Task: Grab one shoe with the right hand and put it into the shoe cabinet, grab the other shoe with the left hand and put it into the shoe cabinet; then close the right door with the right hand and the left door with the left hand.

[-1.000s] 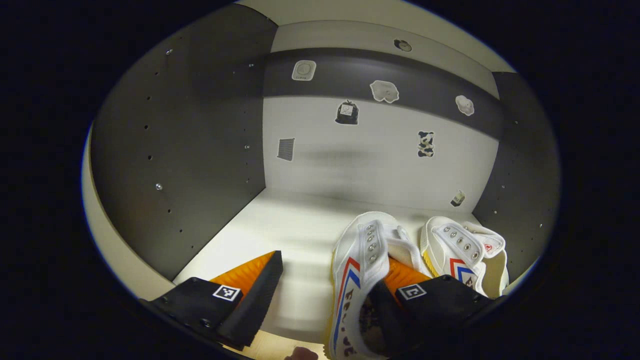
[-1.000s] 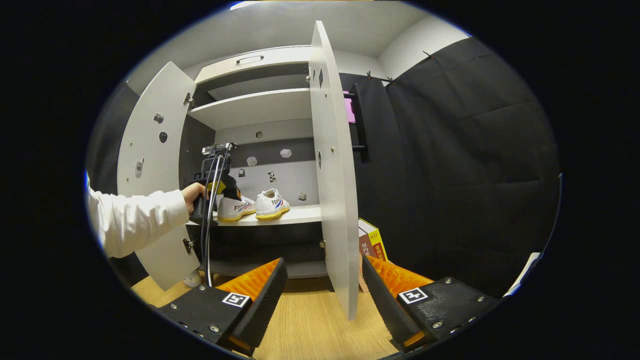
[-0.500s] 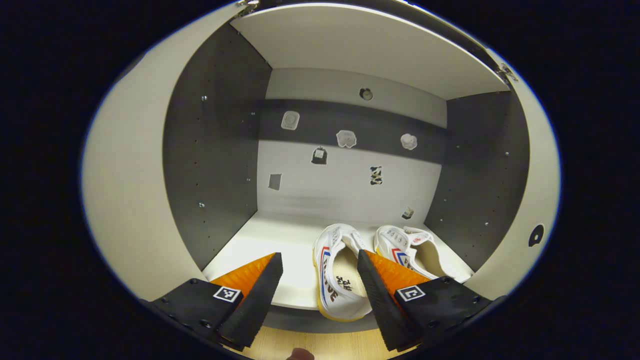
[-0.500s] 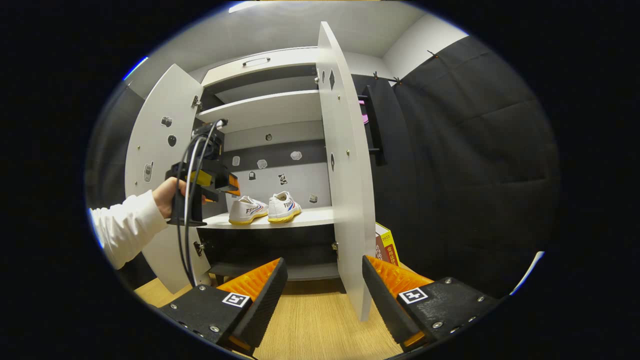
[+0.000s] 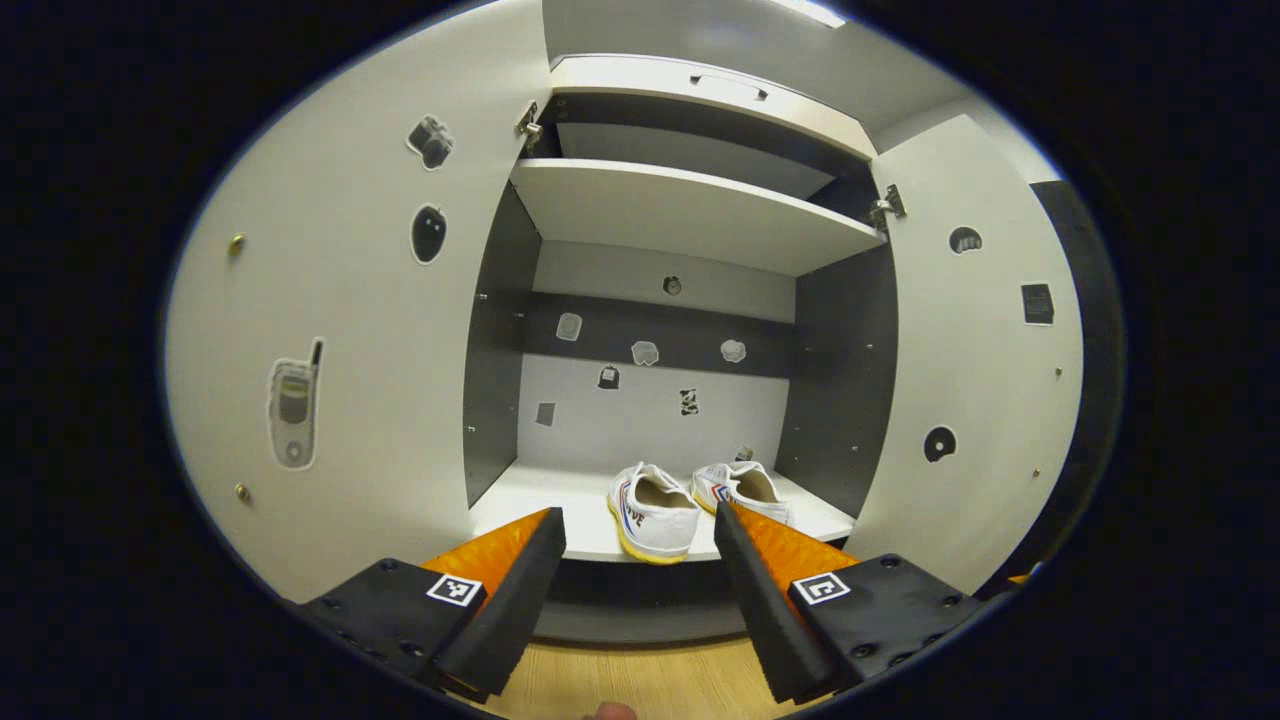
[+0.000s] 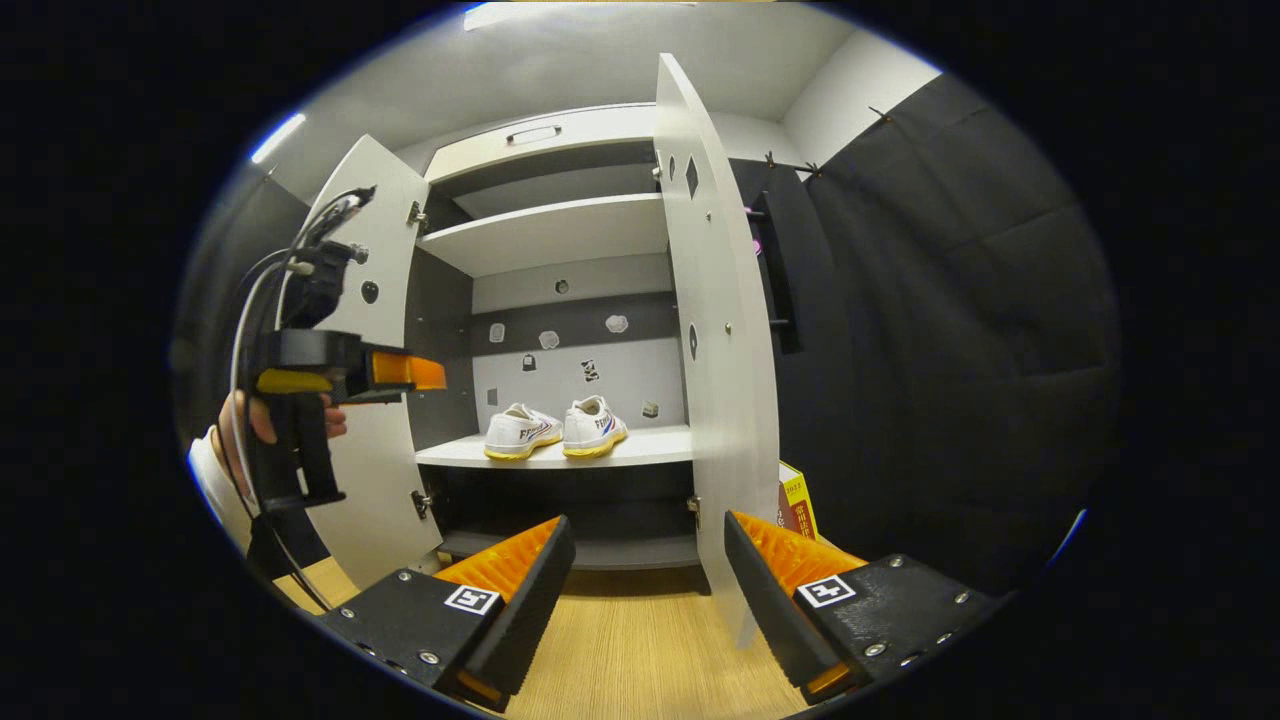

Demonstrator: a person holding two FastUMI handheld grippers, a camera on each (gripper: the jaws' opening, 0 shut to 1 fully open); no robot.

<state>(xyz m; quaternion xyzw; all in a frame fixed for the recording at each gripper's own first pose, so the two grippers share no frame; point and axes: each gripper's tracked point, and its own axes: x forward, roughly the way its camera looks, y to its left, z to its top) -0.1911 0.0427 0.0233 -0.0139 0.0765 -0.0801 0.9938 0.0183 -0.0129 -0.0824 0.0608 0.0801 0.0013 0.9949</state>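
Pale wood floor (image 5: 640,680) runs along the bottom of the left gripper view, below a shoe cabinet (image 5: 690,210) whose two doors stand open. On its white shelf (image 5: 530,505) sit two white shoes, side by side with heels toward the camera: the left shoe (image 5: 652,512) and, just beside it on the right, the right shoe (image 5: 742,488) (part of it is hidden behind a finger). The left door (image 5: 350,330) carries stickers, one of them a phone shape; the right door (image 5: 985,380) swings out on the other side. The left gripper (image 5: 640,570) is in front of the cabinet with its fingers spread apart and nothing between them.

From the right gripper view, the same wood floor (image 6: 620,660) leads to the cabinet (image 6: 560,235), with dark cloth on the booth wall to the right. Both shoes rest together on the shelf (image 6: 650,447), the left one (image 6: 520,432) touching or nearly touching the right one (image 6: 594,426). The right door (image 6: 725,400) stands edge-on just ahead of the right gripper (image 6: 648,575), whose fingers are apart and empty. At the left, a hand (image 6: 245,425) holds the left gripper (image 6: 400,372) out in front of the left door (image 6: 375,400), clear of the shelf. A yellow box (image 6: 797,500) peeks out low behind the right door.
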